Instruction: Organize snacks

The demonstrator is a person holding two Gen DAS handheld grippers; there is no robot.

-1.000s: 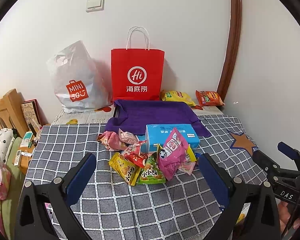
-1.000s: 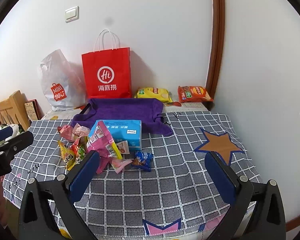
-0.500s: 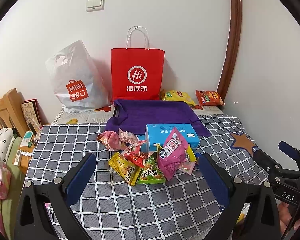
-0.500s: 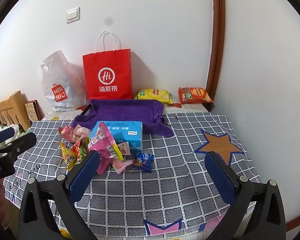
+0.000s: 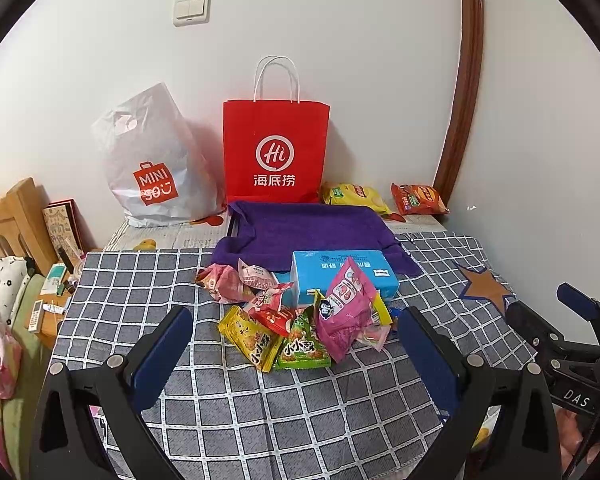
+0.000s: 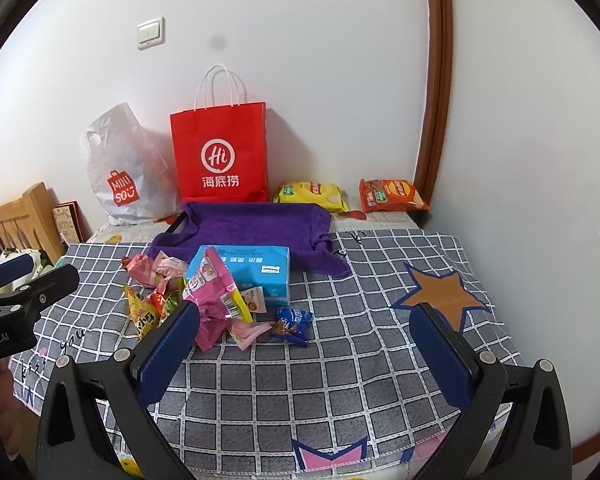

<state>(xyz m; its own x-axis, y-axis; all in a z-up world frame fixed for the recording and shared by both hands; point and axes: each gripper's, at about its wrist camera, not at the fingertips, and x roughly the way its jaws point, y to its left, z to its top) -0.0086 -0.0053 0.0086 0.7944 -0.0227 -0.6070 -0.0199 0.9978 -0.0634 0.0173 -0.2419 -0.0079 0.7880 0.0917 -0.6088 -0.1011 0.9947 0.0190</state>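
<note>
A heap of small snack packets lies mid-table on the checked cloth: a pink packet (image 5: pixel 346 304), a yellow one (image 5: pixel 250 338), a green one (image 5: pixel 302 348), pink wrappers (image 5: pixel 224 282) and a small blue packet (image 6: pixel 292 320). A light blue box (image 5: pixel 340 274) sits behind them, also in the right wrist view (image 6: pixel 252 268). A purple cloth-lined tray (image 5: pixel 312 226) lies behind the box. My left gripper (image 5: pixel 296 332) is open and empty, held short of the heap. My right gripper (image 6: pixel 306 328) is open and empty, to the right of the heap.
A red paper bag (image 5: pixel 276 152) and a white Miniso plastic bag (image 5: pixel 152 164) stand against the wall. A yellow chip bag (image 5: pixel 354 196) and an orange chip bag (image 5: pixel 418 199) lie at the back right. A wooden headboard (image 5: pixel 16 216) and clutter are on the left.
Both views have shifted very slightly; the right gripper has tilted a little. No snack has moved.
</note>
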